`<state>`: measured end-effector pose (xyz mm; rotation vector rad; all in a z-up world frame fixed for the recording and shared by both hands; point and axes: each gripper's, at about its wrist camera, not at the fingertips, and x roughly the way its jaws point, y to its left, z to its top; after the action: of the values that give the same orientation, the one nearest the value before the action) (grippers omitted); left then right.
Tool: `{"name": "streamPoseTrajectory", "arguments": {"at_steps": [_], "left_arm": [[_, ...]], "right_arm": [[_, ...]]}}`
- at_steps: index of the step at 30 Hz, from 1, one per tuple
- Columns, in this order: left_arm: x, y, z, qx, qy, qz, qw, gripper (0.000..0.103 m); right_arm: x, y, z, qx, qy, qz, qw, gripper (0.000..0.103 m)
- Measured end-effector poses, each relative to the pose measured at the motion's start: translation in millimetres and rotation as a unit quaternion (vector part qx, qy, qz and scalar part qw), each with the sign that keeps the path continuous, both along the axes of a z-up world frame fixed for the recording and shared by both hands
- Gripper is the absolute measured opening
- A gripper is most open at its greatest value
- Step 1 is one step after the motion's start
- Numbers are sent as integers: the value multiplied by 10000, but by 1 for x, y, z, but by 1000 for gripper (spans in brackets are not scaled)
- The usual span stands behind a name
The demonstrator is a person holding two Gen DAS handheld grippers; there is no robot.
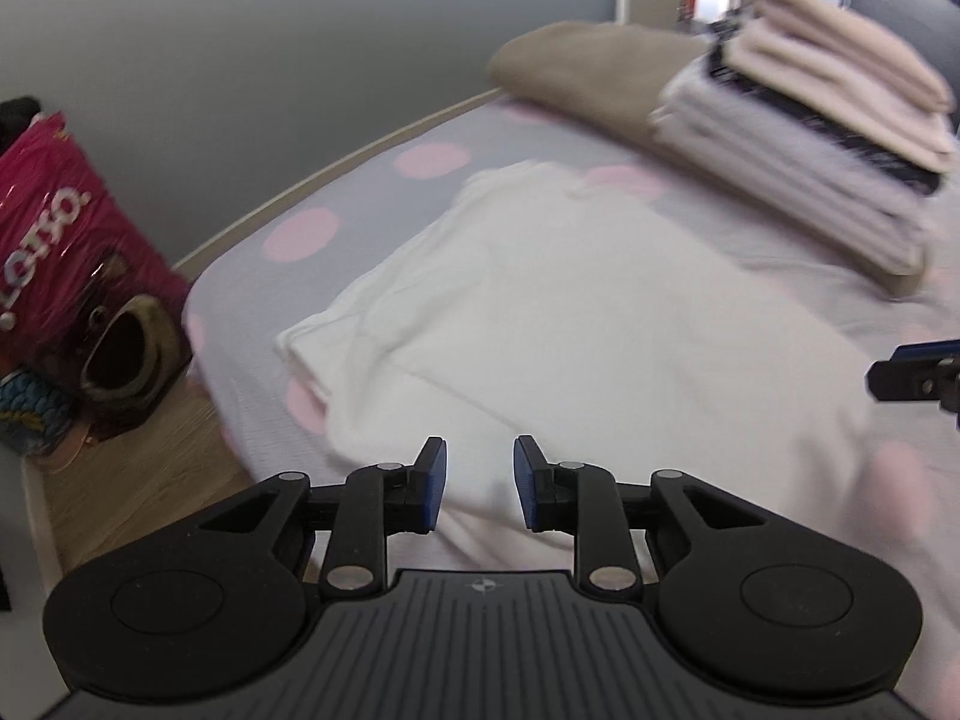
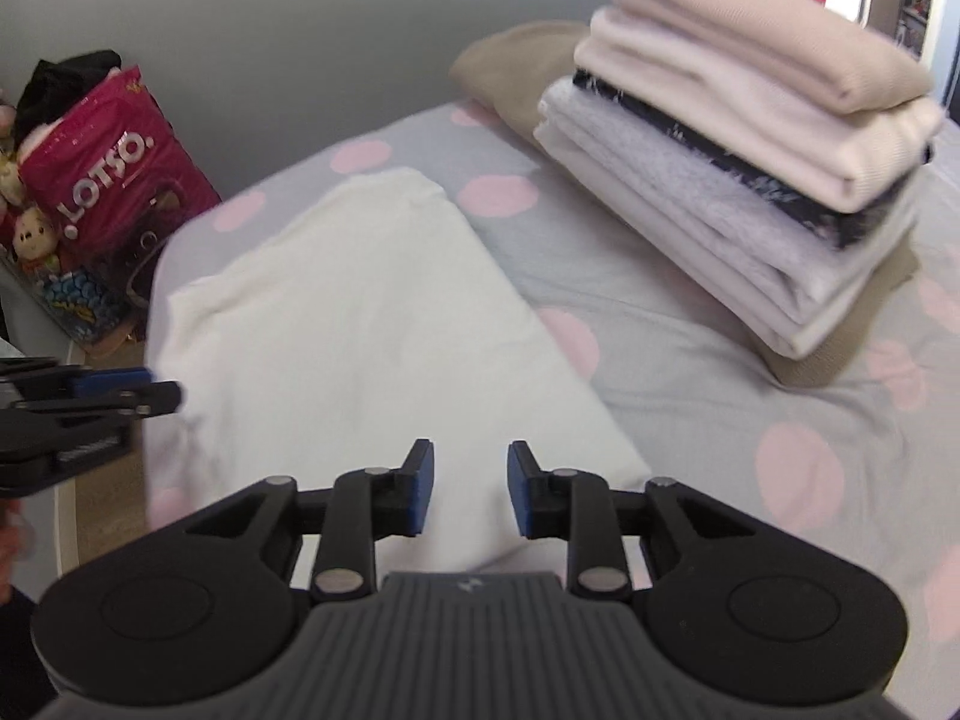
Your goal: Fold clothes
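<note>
Up front in the left wrist view, the left gripper [image 1: 479, 483] hangs with jaws parted and empty over a folded white cotton garment [image 1: 558, 312] lying on the grey, pink-dotted bedsheet [image 1: 360, 192]. From the right wrist, the right gripper [image 2: 469, 489] — likewise spread, holding nothing — hovers above that garment's near edge, a stack of folded beige and white clothes [image 2: 744, 138] sitting beyond.

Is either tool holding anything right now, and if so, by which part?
Nothing is held. The left tool and right tool are both open above the white garment.
</note>
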<state>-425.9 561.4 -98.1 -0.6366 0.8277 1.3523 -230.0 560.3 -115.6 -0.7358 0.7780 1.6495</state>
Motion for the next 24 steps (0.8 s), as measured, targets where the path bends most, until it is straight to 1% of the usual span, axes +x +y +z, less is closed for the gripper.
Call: {"name": "streamPoseTrajectory", "arguments": {"at_steps": [1,4,6,7,9,13,15,17,21,24], "left_arm": [[3,-5,3,28,-53,-47,10000,23],[10,-21,13,110,-211,-187,9995,24],[15,-33,18,153,-266,-249,9992,29],[17,-39,21,175,-279,-288,9990,30],[22,-54,26,221,-280,-381,9986,38],[27,-80,33,242,-300,-574,9976,42],[30,-93,36,249,-314,-671,9969,48],[32,-105,39,257,-328,-767,9962,52],[36,-125,43,312,-293,-900,9950,55],[39,-138,44,369,-242,-977,9942,55]], "right_arm": [[-2,-10,5,58,-33,-70,10000,43],[-9,-40,21,233,-128,-283,9992,47],[-9,-62,28,344,-133,-445,9983,52],[-9,-72,31,396,-126,-522,9978,53],[-10,-93,35,496,-131,-638,9966,55],[-14,-130,42,664,-143,-899,9936,60],[-16,-147,46,752,-143,-1024,9918,61],[-21,-165,48,854,-190,-1138,9896,62],[-33,-195,51,1064,-282,-1291,9855,69],[-38,-212,50,1109,-292,-1439,9829,70]]}}
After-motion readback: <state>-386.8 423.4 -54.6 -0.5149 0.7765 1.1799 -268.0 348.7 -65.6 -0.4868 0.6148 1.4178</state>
